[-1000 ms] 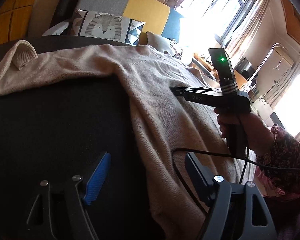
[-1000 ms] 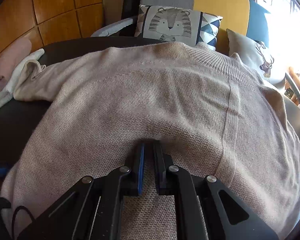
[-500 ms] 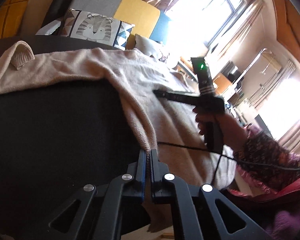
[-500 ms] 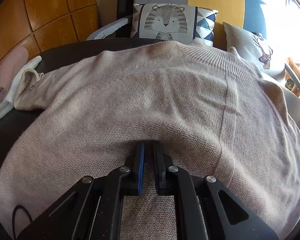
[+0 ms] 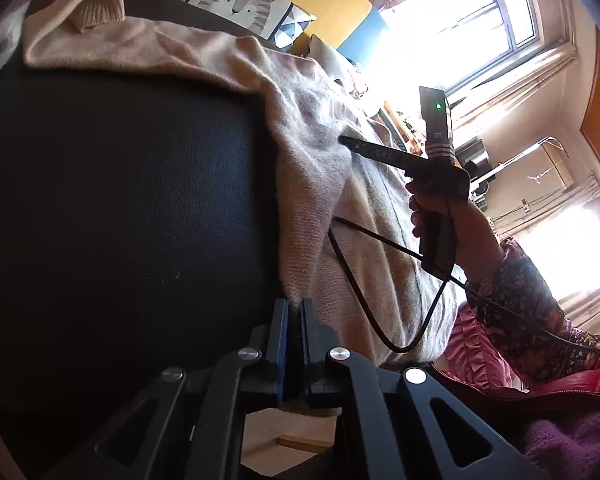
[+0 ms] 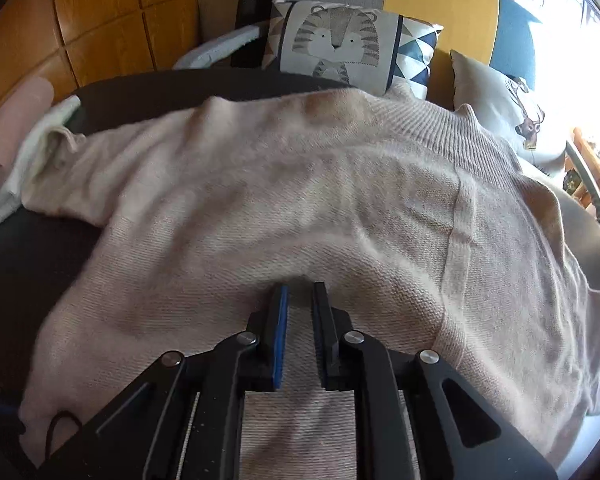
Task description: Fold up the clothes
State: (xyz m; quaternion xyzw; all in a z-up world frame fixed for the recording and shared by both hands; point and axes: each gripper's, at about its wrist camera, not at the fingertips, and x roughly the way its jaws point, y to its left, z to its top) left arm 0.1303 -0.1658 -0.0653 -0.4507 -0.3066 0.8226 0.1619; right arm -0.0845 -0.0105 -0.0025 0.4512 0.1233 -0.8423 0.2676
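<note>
A beige knit sweater [image 6: 340, 200] lies spread on a black padded surface [image 5: 120, 200], collar toward the pillows. One sleeve stretches left and ends in a curled cuff [image 5: 96, 10]. In the left wrist view my left gripper [image 5: 295, 308] is shut on the sweater's [image 5: 312, 184] side edge near the hem, and that edge is pulled up taut. My right gripper [image 6: 300, 296] is shut on a bunched ridge of fabric in the middle of the body. From the left view, the right gripper [image 5: 346, 141] pokes into the raised fabric, held by a hand [image 5: 460, 220].
A tiger pillow [image 6: 336, 40] and a deer pillow [image 6: 500, 108] lean at the back. Pale folded clothes [image 6: 8, 152] sit at the far left. A black cable [image 5: 360, 280] loops over the sweater. A patterned sleeve [image 5: 540, 300] is at right, with bright windows behind it.
My left gripper went from open to shut on the sweater's edge and has lifted it. The right gripper keeps its pinch while the fabric around it has risen and shifted.
</note>
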